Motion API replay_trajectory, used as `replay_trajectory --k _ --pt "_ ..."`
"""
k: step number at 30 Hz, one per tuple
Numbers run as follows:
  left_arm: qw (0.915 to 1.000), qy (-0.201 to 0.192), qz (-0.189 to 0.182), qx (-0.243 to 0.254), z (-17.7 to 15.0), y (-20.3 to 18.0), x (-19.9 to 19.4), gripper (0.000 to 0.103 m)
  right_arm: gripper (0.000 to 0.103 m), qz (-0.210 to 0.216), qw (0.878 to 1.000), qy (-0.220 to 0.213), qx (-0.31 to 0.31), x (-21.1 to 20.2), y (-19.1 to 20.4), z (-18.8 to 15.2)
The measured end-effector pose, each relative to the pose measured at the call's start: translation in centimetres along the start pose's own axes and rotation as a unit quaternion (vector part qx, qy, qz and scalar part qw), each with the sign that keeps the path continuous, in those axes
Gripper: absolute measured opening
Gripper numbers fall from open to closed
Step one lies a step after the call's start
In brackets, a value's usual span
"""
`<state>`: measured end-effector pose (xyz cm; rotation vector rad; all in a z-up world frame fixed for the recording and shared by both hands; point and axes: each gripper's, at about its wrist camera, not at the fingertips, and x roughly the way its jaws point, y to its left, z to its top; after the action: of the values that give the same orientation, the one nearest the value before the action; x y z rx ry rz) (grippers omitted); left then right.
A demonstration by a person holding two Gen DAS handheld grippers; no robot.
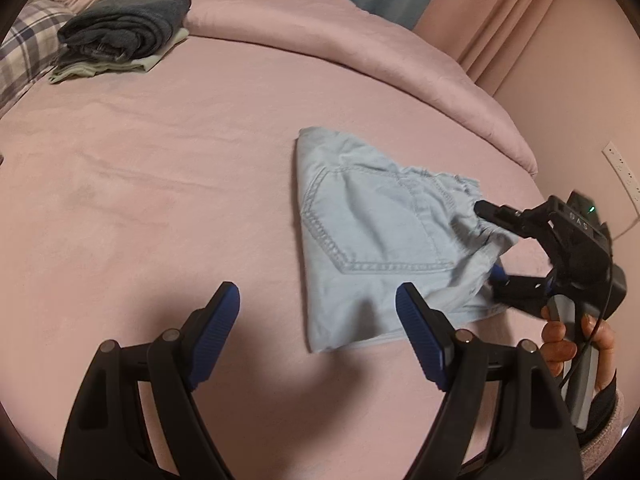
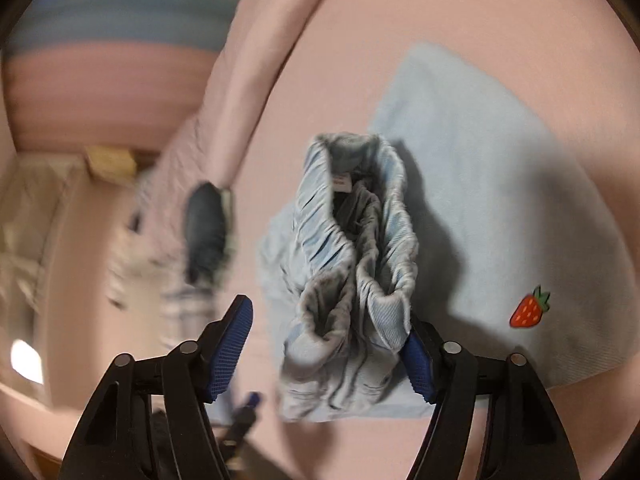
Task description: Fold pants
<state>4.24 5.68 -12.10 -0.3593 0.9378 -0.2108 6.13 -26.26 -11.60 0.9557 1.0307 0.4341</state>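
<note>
My left fingers stand wide with nothing between them, hovering over the pink bed just beside the folded light-blue pants. My right fingers are parted too; the gathered waistband sits between them, touching the right pad, well clear of the left one. A strawberry patch shows on the cloth lying flat. Far off on the bed lies a stack of folded clothes.

Home bedroom: pink-sheeted bed, rolled duvet, plaid pillow, folded clothes stack, curtains.
</note>
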Motion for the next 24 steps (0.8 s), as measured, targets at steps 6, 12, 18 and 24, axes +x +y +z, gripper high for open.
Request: replay_trajectory --k 6,12,18,24 --pt "0.9998 0.011 0.013 -0.007 -0.5 0.8 0.2 0.081 0.033 -0.084 0.989 -0.017 -0.118 0.2 2.4 0.0" --pt "0.9999 0.009 0.013 -0.004 -0.4 0.4 0.0 0.081 0.029 -0.065 0.986 -0.035 -0.150 -1.2 3.5 0.2" --pt "0.9999 0.010 0.012 0.001 -0.4 0.0 0.3 0.081 0.029 -0.038 0.983 -0.076 -0.160 -4.6 4.1 1.0" --pt "0.9998 0.019 0.006 0.010 -0.2 -0.8 0.9 0.081 0.029 -0.044 0.982 -0.101 -0.152 -6.5 3.1 1.4"
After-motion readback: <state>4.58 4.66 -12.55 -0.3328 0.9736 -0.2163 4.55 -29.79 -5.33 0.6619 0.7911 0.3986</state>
